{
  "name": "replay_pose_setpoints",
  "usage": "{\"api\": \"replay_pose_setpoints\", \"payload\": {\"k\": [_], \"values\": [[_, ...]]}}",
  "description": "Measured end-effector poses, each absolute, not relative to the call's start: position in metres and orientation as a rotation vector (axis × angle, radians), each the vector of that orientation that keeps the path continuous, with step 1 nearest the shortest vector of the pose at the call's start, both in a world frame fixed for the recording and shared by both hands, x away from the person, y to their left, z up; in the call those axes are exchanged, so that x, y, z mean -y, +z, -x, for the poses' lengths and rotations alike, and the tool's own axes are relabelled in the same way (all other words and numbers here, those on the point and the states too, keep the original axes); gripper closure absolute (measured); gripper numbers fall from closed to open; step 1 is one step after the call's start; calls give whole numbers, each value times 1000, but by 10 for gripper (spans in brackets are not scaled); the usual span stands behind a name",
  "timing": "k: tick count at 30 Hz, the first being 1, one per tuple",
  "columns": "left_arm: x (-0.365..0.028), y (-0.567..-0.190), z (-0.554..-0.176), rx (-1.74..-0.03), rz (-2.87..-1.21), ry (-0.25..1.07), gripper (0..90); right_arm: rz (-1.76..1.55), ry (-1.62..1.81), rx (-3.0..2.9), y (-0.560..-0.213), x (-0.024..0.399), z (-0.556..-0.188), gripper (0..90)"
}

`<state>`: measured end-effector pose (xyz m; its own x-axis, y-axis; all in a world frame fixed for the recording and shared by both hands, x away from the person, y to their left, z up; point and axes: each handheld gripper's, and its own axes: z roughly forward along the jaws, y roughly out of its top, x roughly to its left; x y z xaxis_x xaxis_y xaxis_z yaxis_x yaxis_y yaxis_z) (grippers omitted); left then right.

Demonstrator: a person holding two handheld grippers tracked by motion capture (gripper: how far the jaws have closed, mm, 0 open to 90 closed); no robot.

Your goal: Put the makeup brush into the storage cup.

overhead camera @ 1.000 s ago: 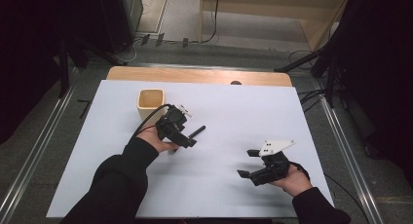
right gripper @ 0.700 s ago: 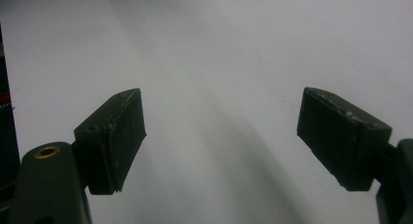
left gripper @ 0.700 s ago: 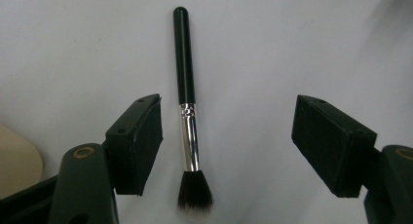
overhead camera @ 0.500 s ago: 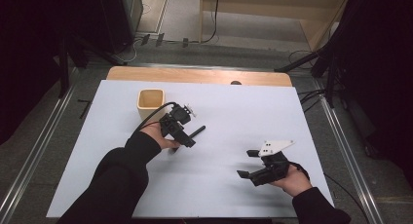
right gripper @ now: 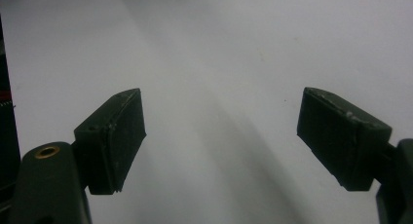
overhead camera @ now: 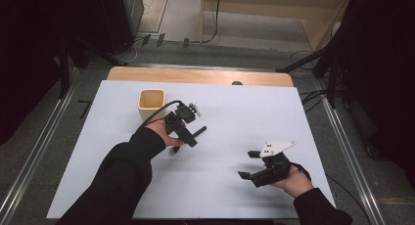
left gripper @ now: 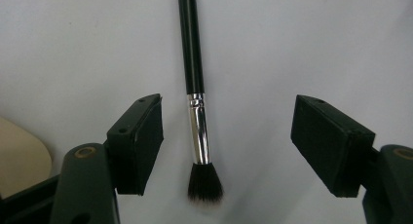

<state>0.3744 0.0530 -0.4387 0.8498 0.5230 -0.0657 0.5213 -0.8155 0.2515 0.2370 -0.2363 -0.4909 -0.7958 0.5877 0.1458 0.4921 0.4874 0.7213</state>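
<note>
The brush [left gripper: 197, 112] lies flat on the white worktop [overhead camera: 235, 112], between the jaws of your left tool [left gripper: 226, 146] but touching neither. It sits nearer the left-hand pad in the left gripper view than the other, so if you close from here, that pad will likely meet the metal ferrule [left gripper: 198, 131] first and push the brush sideways before the far pad arrives. The ferrule is smooth and round, and a thin handle flat on a hard sheet is easy to roll or flick away. If you come down too steeply, the pads may land on the worktop and close above the handle, missing it. If you grip too near the bristles [left gripper: 204, 185], you risk crushing them. Centre the brush between the pads first, I would say, and take it on the ferrule or just up the black handle.

Your left tool is spread wide and holds nothing; in the high view it [overhead camera: 188, 134] hovers over the brush just in front of the beige cup [overhead camera: 151, 103]. Your right tool [right gripper: 221, 141] is likewise released, jaws wide apart over bare white sheet, nothing between them. In the high view it [overhead camera: 252, 165] rests low near your side of the worktop, well apart from the brush and the cup.
</note>
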Motion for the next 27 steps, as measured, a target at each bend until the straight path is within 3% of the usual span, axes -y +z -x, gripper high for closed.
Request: {"api": "replay_pose_setpoints", "payload": {"k": [27], "values": [[-46, -464, -379, -847, -2829, 20, 291, -949, 1204, -2607, -490, 236, -236, 185]]}}
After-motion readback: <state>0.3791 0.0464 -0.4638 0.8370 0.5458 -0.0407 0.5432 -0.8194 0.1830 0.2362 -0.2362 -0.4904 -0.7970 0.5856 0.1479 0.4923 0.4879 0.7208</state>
